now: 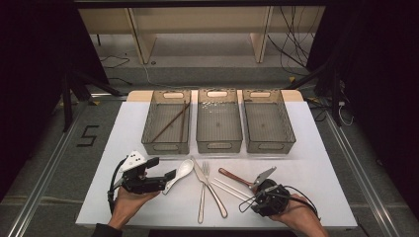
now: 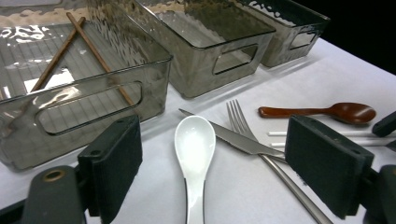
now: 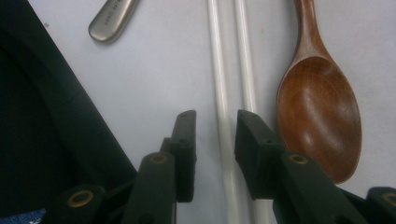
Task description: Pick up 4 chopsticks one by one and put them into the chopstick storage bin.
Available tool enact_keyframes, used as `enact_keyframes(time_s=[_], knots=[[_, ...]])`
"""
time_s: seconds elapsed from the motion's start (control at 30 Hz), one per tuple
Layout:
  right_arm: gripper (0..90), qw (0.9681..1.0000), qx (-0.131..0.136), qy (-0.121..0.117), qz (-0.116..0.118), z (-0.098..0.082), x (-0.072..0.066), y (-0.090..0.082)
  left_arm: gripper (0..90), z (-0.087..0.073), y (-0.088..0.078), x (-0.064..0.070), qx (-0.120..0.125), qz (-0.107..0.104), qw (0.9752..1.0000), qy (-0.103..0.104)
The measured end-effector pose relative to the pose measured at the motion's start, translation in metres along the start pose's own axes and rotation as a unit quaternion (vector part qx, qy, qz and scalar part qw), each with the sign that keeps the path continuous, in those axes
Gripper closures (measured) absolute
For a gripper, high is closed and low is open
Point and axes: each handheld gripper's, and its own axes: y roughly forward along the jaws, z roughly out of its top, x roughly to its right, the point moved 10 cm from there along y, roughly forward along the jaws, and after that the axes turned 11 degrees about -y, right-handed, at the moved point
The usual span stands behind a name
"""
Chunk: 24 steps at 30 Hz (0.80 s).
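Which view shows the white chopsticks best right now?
The right gripper view: the white chopsticks run large and sharp up between its claw's jaws. The high view shows them small, the left gripper view just short ends beside a jaw.

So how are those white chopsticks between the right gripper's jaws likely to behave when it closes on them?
The white chopsticks look thin, smooth and glossy, so they may slip or roll between the right gripper's narrow pads. There are two lying side by side; one may well squirt out. They are straight and probably stiff and light. The brown spoon lies close alongside and could get nudged.
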Motion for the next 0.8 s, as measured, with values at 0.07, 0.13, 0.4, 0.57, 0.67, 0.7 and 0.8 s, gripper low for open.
enact_keyframes(time_s=[0.07,0.13,0.4,0.57,0.67,0.7,0.8], knots=[[72.2,1.0000,-0.007,-0.001,0.000,-0.0011,0.0002,0.0013,18.7,0.0002,-0.0013,0.0002,0.005,-0.002,1.0000,-0.003],[73.3,0.9999,-0.013,-0.004,-0.002,-0.0015,0.0004,0.0027,18.7,-0.0009,-0.0015,-0.0008,0.003,-0.002,1.0000,-0.002],[76.3,0.9990,-0.040,-0.016,-0.013,-0.0018,0.0010,0.0074,18.7,-0.0025,-0.0001,-0.0012,0.001,0.000,1.0000,-0.004],[79.2,0.9981,-0.051,-0.028,-0.018,-0.0009,0.0029,0.0082,18.7,-0.0027,-0.0002,-0.0014,0.000,0.000,1.0000,-0.002],[80.1,0.9977,-0.058,-0.027,-0.020,-0.0005,0.0024,0.0083,18.7,-0.0026,0.0004,-0.0010,0.002,-0.001,1.0000,-0.004],[80.6,0.9978,-0.059,-0.024,-0.019,0.0000,0.0019,0.0086,18.7,-0.0027,0.0003,-0.0011,0.001,-0.001,1.0000,-0.003],[82.0,0.9974,-0.064,-0.025,-0.020,0.0006,0.0016,0.0089,18.8,-0.0027,0.0005,-0.0008,0.002,-0.001,1.0000,-0.002]])
